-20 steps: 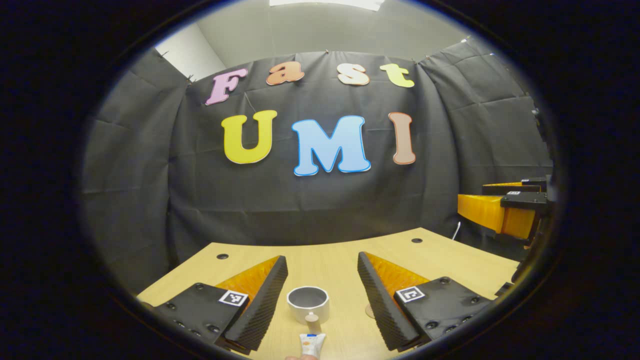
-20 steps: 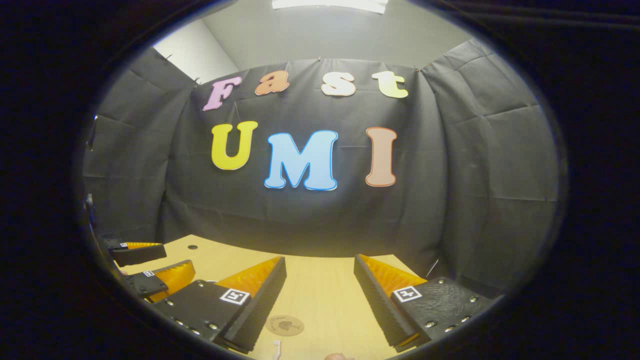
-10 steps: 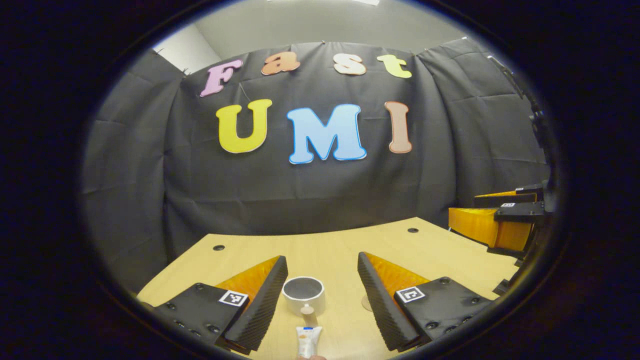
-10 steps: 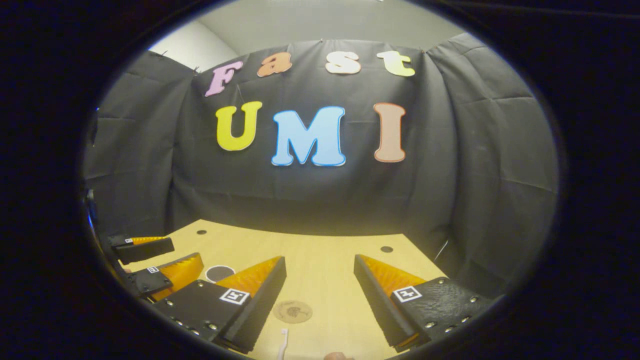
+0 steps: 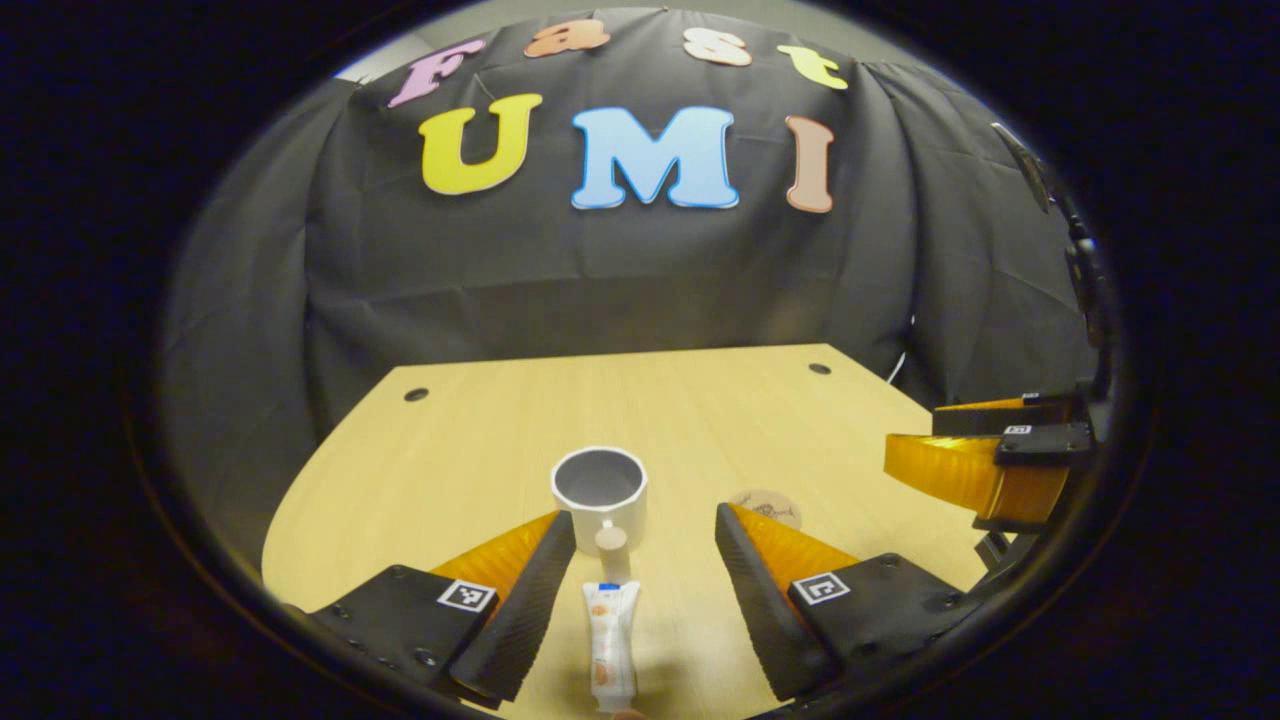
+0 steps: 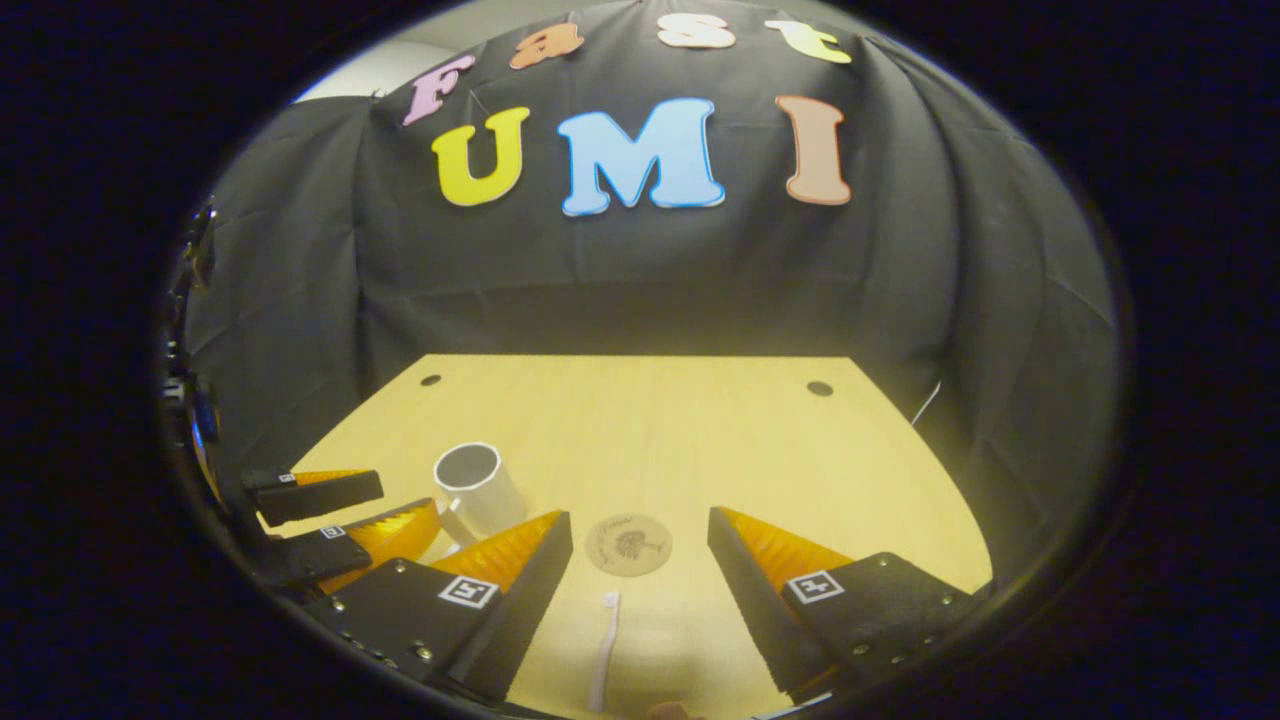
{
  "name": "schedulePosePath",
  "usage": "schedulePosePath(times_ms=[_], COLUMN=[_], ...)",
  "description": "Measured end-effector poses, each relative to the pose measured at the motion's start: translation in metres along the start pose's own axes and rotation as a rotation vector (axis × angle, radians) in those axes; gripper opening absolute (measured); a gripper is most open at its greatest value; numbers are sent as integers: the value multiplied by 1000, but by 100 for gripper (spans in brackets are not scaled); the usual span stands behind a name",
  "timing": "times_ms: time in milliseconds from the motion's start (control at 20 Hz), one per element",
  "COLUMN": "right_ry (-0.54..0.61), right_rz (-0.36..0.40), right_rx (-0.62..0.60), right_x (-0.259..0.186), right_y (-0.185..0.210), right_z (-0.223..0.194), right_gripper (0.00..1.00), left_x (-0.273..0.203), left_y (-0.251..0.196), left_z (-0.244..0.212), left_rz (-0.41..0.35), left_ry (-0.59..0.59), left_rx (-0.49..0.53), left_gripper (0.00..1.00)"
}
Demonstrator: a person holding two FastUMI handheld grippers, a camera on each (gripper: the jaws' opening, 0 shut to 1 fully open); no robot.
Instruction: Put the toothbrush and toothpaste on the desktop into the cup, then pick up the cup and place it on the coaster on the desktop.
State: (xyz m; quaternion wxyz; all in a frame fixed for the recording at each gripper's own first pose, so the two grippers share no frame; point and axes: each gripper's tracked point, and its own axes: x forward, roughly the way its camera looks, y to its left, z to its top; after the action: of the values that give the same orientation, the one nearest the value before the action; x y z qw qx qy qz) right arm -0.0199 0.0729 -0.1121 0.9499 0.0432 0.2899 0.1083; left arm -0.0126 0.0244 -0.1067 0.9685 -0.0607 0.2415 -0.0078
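Observation:
A white cup [image 5: 600, 495] stands upright on the wooden desktop [image 5: 480, 440], its handle facing me. The toothpaste tube [image 5: 611, 645] lies flat just in front of it, between the fingers of my open left gripper [image 5: 645, 535], which hangs above it. In the right gripper view a white toothbrush [image 6: 603, 650] lies flat between the fingers of my open right gripper [image 6: 640, 530]. A round brown coaster [image 6: 628, 545] lies just beyond the brush. The cup [image 6: 478, 488] stands to the left there, with the left gripper [image 6: 345, 515] beside it. The coaster [image 5: 766, 505] and the right gripper [image 5: 985, 450] sit right of the cup.
The desktop [image 6: 640, 420] has small dark cable holes near its far corners [image 6: 819, 388]. Black cloth walls close the booth behind and at both sides of the desk.
Both grippers have tilted downward, so much more of the desktop shows. The cup, toothpaste, toothbrush and coaster now sit higher in the views. Both grippers stay open.

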Motion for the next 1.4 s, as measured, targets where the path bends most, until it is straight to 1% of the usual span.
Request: schedulePosePath(times_ms=[50, 100, 150, 200, 250, 350, 400, 450, 500, 550, 600, 650, 700, 750, 800, 850, 900, 950, 1000, 1100, 1200, 1250, 1300, 1350, 1400], right_ry=[33, 69, 105, 143, 184, 253, 291, 332, 374, 418, 457, 495, 533, 570, 600, 635, 662, 693, 720, 793, 826, 837, 842, 851, 856], right_rz=[7, 9, 15, 20, 23, 31, 29, 28, 25, 27, 30, 32, 33, 33, 32, 27, 28, 28, 29, 35, 28, 25, 19, 18, 14], right_rx=[7, 12, 17, 24, 30, 47, 51, 53, 53, 58, 65, 70, 72, 70, 68, 61, 57, 58, 64, 73, 71, 66, 63, 61, 56], right_x=[3, 5, 7, 9, 11, 15, 16, 17, 17, 17, 17, 18, 19, 19, 19, 19, 20, 19, 18, 12, 13, 13, 14, 15, 16], right_y=[2, 4, 7, 9, 11, 13, 15, 16, 16, 17, 20, 22, 23, 24, 27, 27, 29, 30, 32, 34, 33, 33, 32, 33, 32], right_z=[-7, -15, -22, -32, -39, -54, -65, -74, -83, -90, -100, -107, -117, -125, -132, -139, -145, -151, -156, -168, -173, -175, -177, -178, -181], right_gripper=[89, 89, 89, 89, 90, 91, 91, 91, 91, 91, 91, 91, 94, 91, 91, 91, 91, 91, 91, 91, 88, 84, 84, 74, 74], left_x=[4, 9, 14, 17, 16, 17, 18, 19, 21, 22, 23, 23, 23, 21, 23, 24, 26, 25, 26, 25, 26, 26, 27, 28, 29], left_y=[1, 3, 5, 6, 5, 5, 6, 8, 9, 10, 11, 13, 17, 20, 22, 22, 23, 24, 25, 29, 31, 30, 33, 34, 34], left_z=[-8, -16, -28, -38, -46, -57, -63, -68, -73, -80, -87, -94, -105, -115, -121, -126, -134, -141, -147, -156, -166, -169, -171, -171, -170], left_rz=[1, 2, 4, 1, -3, -6, -5, -1, -1, 0, -2, -2, 2, 8, 9, 8, 8, 11, 13, 10, 5, -1, 10, 8, 8], left_ry=[35, 73, 111, 152, 187, 249, 276, 306, 333, 364, 393, 427, 471, 520, 554, 581, 611, 638, 663, 709, 750, 764, 775, 772, 771], left_rx=[-5, -6, -5, -8, -15, -26, -28, -24, -24, -31, -44, -56, -61, -67, -73, -82, -85, -83, -80, -72, -64, -69, -62, -52, -44], left_gripper=[92, 94, 92, 94, 92, 93, 95, 95, 93, 95, 91, 93, 95, 94, 94, 93, 96, 95, 96, 95, 95, 96, 95, 95, 96])
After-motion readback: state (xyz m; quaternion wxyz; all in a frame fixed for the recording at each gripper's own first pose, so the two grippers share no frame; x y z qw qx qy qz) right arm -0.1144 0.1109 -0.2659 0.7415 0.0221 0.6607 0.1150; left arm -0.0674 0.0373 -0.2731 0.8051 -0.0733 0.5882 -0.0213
